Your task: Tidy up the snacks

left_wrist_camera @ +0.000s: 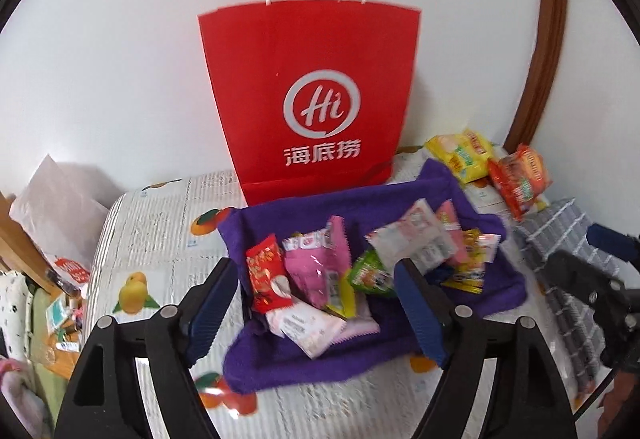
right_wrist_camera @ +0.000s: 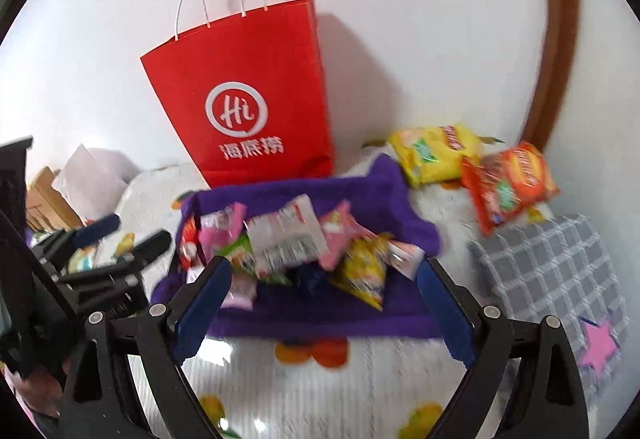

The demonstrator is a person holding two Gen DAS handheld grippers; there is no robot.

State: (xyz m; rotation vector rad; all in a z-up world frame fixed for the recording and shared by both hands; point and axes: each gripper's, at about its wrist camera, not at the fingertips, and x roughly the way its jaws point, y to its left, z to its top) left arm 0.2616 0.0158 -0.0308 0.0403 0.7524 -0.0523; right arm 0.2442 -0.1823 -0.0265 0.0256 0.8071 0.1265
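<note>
Snack packets (left_wrist_camera: 320,279) lie heaped in a purple cloth basket (left_wrist_camera: 500,291) on a bed with a fruit-print cover (left_wrist_camera: 152,239). The left gripper (left_wrist_camera: 316,293) hangs over the near side of the heap, its blue-padded fingers (left_wrist_camera: 210,303) spread wide with nothing between them; a red packet (left_wrist_camera: 266,275) and a pink packet (left_wrist_camera: 316,267) sit in the gap ahead of them. The right gripper (right_wrist_camera: 324,303) faces the same basket from its own side, fingers (right_wrist_camera: 444,311) equally wide apart and holding nothing, with a white packet (right_wrist_camera: 288,239) and a yellow packet (right_wrist_camera: 364,271) just beyond its tips.

Past the basket, farther from both sets of fingers, a tall red paper bag (left_wrist_camera: 308,95) stands upright against the wall, its mouth too high to see inside. Off to the right of the fingers, outside the basket, a large yellow bag of snacks (right_wrist_camera: 432,151) and a large orange bag of snacks (right_wrist_camera: 504,187) rest on the bed, touching each other, beside a grey checked cloth (right_wrist_camera: 560,271).

Judging by this, the sorting is unsettled: most small packets are gathered in the basket, while two big bags lie outside it. Whether packets are going into the basket or out of it toward the paper bag cannot be told. Any grasp here calls for lowering the open fingers around a single packet without snagging its neighbours. Both pictures are slightly blurred.
</note>
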